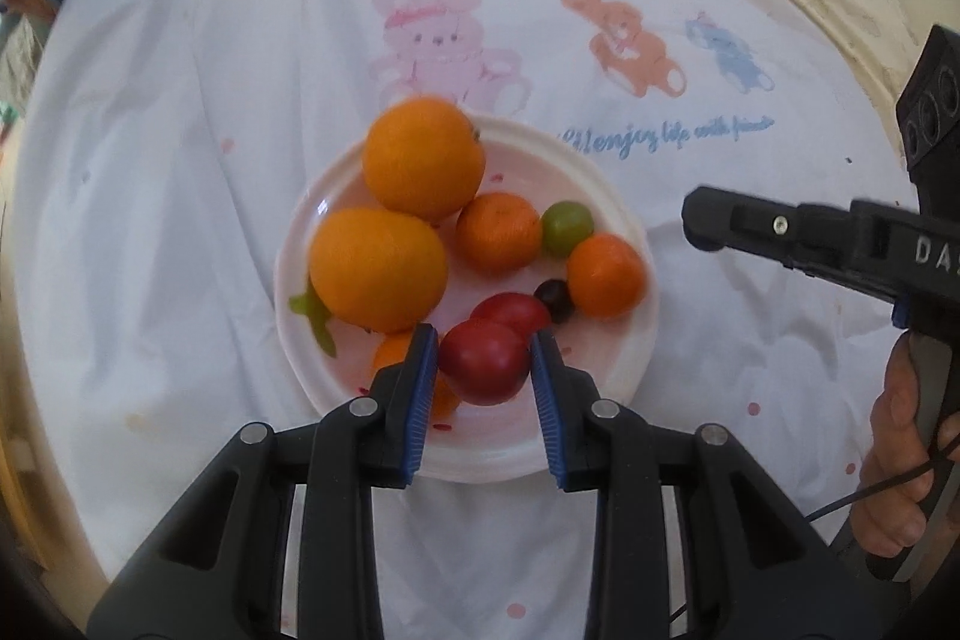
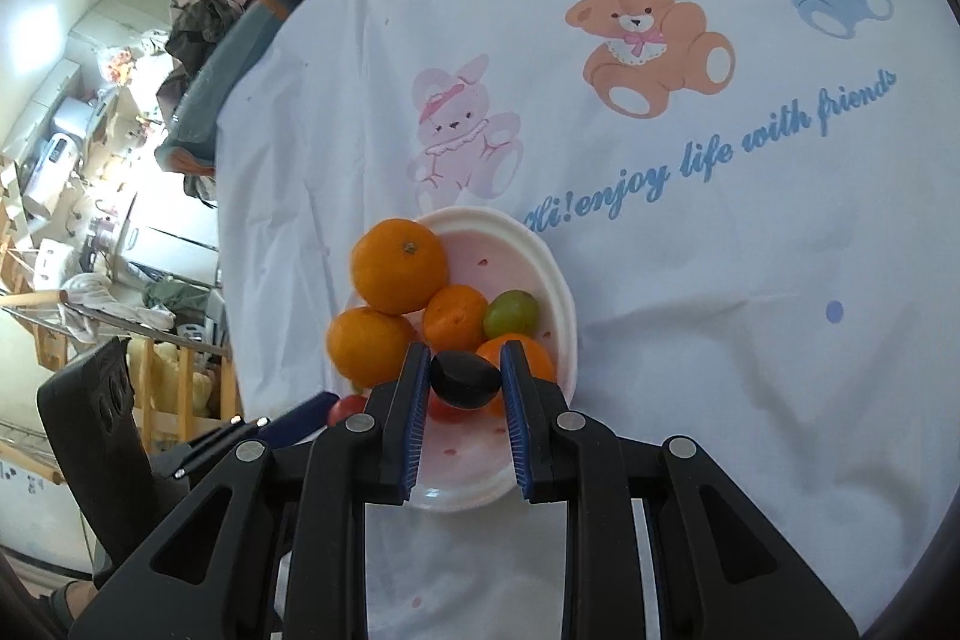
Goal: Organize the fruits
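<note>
White cloth printed with cartoon animals and blue lettering covers the surface.

Left wrist view:
- Pale pink-white plate, centre of the cloth, holding the fruit.
- Two large oranges, far left of the plate, touching each other.
- Two small mandarins, right of the oranges, a green grape between them.
- Dark grape on the plate, just beside the right mandarin.
- Red plum clamped in the left claw, blue pads pressing both its sides; a second red fruit lies right behind it.
- Orange piece and green leaf, near left, partly hidden by the left finger.
- Right claw, side-on at the right, over the cloth beside the plate; hand on its grip.

Right wrist view:
- Right claw clamped on a dark fruit, above the near part of the plate.
- Oranges, mandarins and green grape crowd just beyond the fingers.
- Left claw's blue pad shows near left.
- Cluttered room beyond the cloth's left edge.
</note>
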